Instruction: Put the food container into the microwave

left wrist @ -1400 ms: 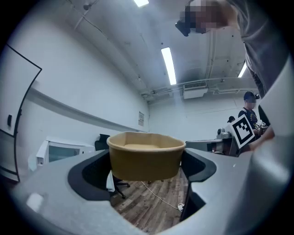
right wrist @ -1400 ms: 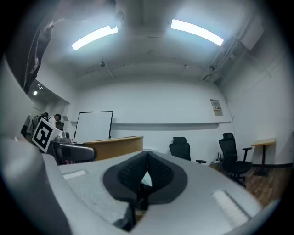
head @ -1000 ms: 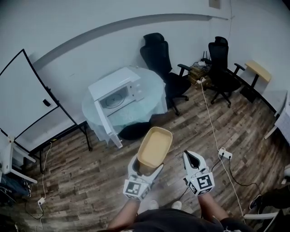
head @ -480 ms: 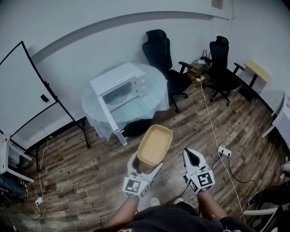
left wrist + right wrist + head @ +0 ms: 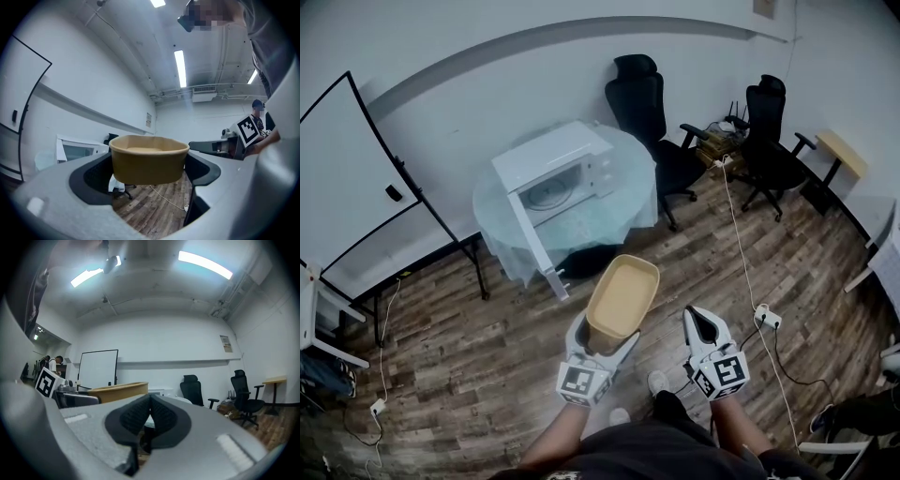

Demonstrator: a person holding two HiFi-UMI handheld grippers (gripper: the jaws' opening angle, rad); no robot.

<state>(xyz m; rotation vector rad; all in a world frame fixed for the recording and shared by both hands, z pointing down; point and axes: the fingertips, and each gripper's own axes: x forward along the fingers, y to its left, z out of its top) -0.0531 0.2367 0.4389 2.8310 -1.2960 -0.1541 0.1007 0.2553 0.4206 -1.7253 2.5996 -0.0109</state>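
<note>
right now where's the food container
Low centre in the head view: food container clamped in the left tongs, beside the right tongs, short of the open microwave.

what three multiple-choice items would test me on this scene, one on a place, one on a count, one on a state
1. Where does the microwave stand?
A. on the floor
B. on the round table
C. on a chair seat

2. How many black office chairs show in the head view?
A. one
B. two
C. four

3. What state is the microwave's door in?
A. swung open
B. shut
C. taken off and lying on the floor

Answers:
1. B, the white microwave sits on top of the round table by the wall.
2. B, one chair stands right behind the table and a second stands further right near the cables.
3. A, the door hangs out toward the camera and the turntable inside is in plain sight.
</note>
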